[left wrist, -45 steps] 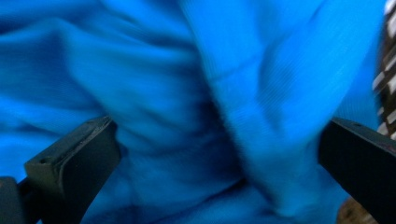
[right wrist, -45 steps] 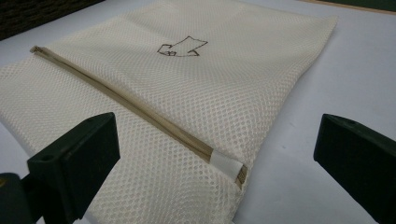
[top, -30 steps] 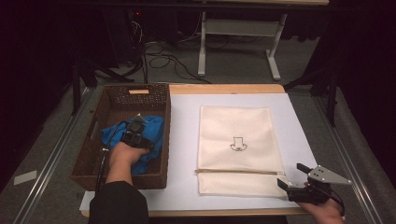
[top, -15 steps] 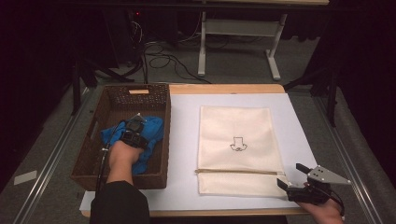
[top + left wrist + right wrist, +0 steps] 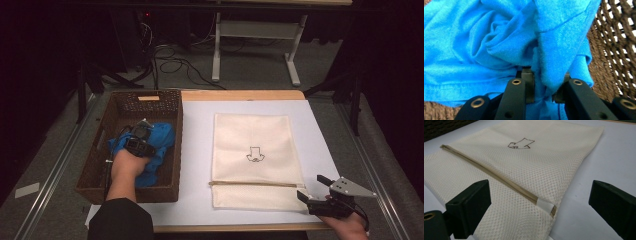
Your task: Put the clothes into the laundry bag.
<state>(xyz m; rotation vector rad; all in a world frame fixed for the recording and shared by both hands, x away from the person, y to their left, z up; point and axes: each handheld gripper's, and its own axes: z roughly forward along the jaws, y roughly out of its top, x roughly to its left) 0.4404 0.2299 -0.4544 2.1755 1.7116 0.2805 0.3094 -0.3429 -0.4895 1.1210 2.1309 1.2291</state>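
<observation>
The left tool (image 5: 141, 131) reaches into a brown woven basket (image 5: 167, 170) at the left of the counter (image 5: 200, 125), its jaws having just closed to clamp a fold of the crumpled blue cloth (image 5: 486, 45) lying inside. The right tool (image 5: 312, 190) rests near the counter's front right edge, jaws wide apart, by a cream mesh bag (image 5: 529, 170) with a zip. A small black outline emblem (image 5: 521, 145) marks the bag; no lettering is readable.

left gripper (image 5: 141, 131) jaws pinched together, right gripper (image 5: 314, 189) jaws wide
</observation>
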